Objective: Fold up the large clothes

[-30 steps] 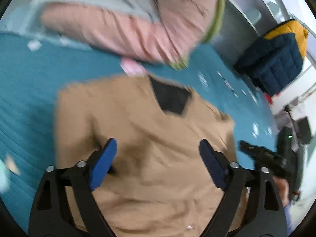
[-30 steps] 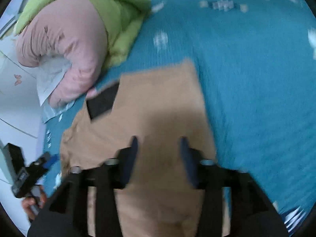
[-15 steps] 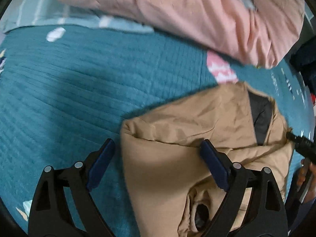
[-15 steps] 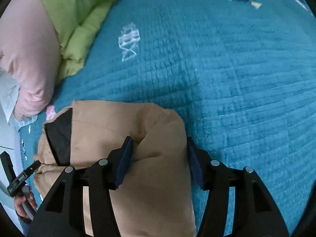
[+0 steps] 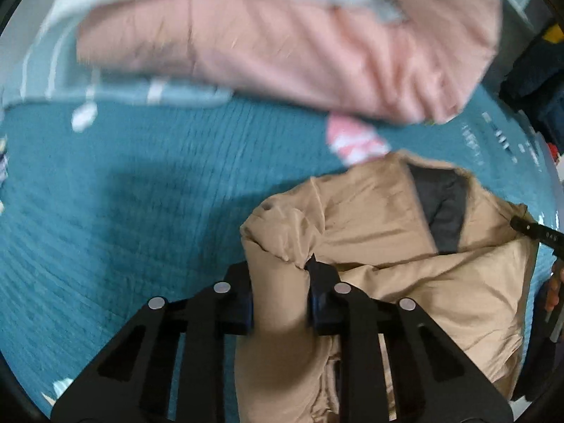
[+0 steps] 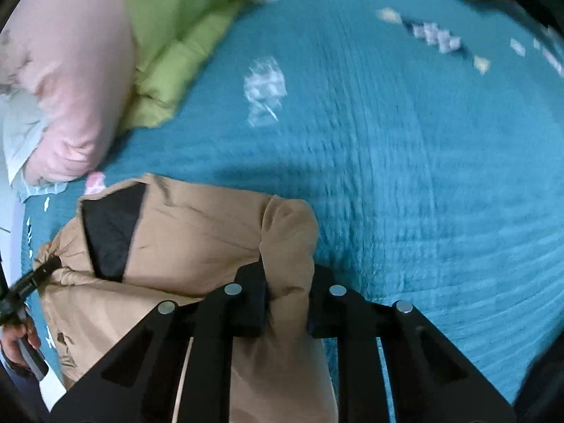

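Note:
A tan padded jacket [image 5: 405, 246] with a dark inner collar [image 5: 440, 208] lies on a teal quilted bedspread [image 5: 141, 211]. My left gripper [image 5: 280, 282] is shut on the jacket's left shoulder fold. In the right wrist view the same jacket [image 6: 197, 239] shows its dark collar [image 6: 112, 225] at left. My right gripper [image 6: 287, 282] is shut on the jacket's right shoulder fold. Each gripper's tip is faintly visible at the other view's edge.
A pink pillow [image 5: 282, 53] and a pale sheet lie beyond the jacket. A green quilt [image 6: 176, 35] lies next to the pink pillow [image 6: 63, 81]. The teal bedspread [image 6: 423, 176] stretches to the right. Dark blue bedding [image 5: 535, 81] sits at far right.
Both grippers were open around the jacket's shoulder corners half a second ago; now both have closed on the tan fabric. The views are slightly blurred by motion.

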{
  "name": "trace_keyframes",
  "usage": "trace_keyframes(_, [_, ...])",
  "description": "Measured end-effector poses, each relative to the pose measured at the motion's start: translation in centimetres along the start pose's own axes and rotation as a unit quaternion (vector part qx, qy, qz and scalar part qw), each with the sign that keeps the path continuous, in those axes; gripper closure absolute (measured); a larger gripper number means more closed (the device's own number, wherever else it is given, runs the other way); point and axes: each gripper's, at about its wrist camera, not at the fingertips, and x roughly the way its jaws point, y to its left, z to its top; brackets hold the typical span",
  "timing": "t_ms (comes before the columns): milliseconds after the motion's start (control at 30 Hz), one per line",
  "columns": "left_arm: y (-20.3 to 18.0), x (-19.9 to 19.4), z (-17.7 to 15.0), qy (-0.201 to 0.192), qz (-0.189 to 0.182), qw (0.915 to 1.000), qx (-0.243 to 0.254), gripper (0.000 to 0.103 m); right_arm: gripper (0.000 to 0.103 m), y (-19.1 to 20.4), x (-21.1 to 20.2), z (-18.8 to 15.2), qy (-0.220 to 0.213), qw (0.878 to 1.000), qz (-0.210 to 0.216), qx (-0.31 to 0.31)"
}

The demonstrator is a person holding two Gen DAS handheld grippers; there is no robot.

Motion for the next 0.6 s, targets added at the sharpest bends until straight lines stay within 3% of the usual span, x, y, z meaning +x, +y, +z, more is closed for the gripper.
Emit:
trace_keyframes(133, [-1.5,-4.5,1.0,-0.073,-0.027,0.9968,0.015,0.082,0.089,1.4,-4.0,1.0,-0.064,0.998,0.005,-0.013])
trace_keyframes(300, [-3.4,-8.5,1.5,-0.108,-0.051,0.9927,0.018,0.082,0.089,1.7,-9.0,0.7,-0.126,0.991,0.033,-0.019])
trace_keyframes(467, [-3.2,-13.6,-3.2,-0.134,-0.06,0.9887,0.032,0.083,0.089,1.0,-14.3,-3.3,-0.165,0.985,0.044,-0.038])
trace_keyframes(600, [-3.6,-17.1,-7.9,-0.146,-0.063,0.9859,0.051,0.083,0.089,0.4,-18.0,-8.9,-0.18,0.981,0.051,-0.048])
